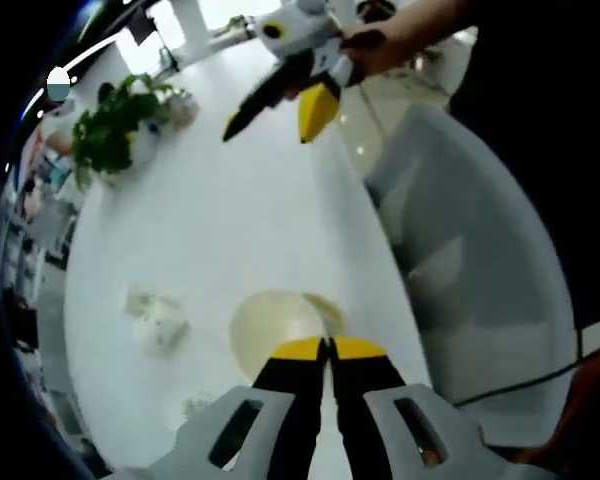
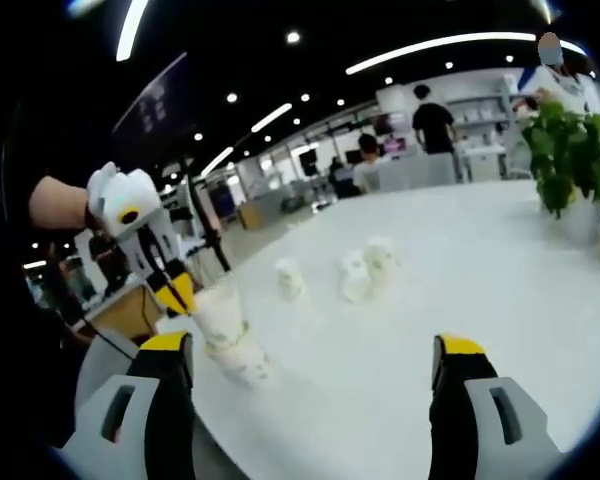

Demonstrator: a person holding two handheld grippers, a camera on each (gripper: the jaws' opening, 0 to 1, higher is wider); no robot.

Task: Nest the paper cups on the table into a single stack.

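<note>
At 6 o'clock of the left gripper view, left hand-held gripper (image 1: 329, 348) clamped on rim of paper cup (image 1: 277, 326) nested over another on white table (image 1: 240, 230). Right gripper view: stack (image 2: 228, 335) at 9 o'clock, loose cups (image 2: 355, 270) centre, right hand-held gripper (image 2: 313, 357) spread apart, plant (image 2: 570, 150) at 2 o'clock.

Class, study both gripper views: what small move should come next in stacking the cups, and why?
Probably carry the open right gripper forward to the nearest loose cup. The left gripper is already shut on the nested cups at the table edge, while several cups stand unstacked further in.
</note>
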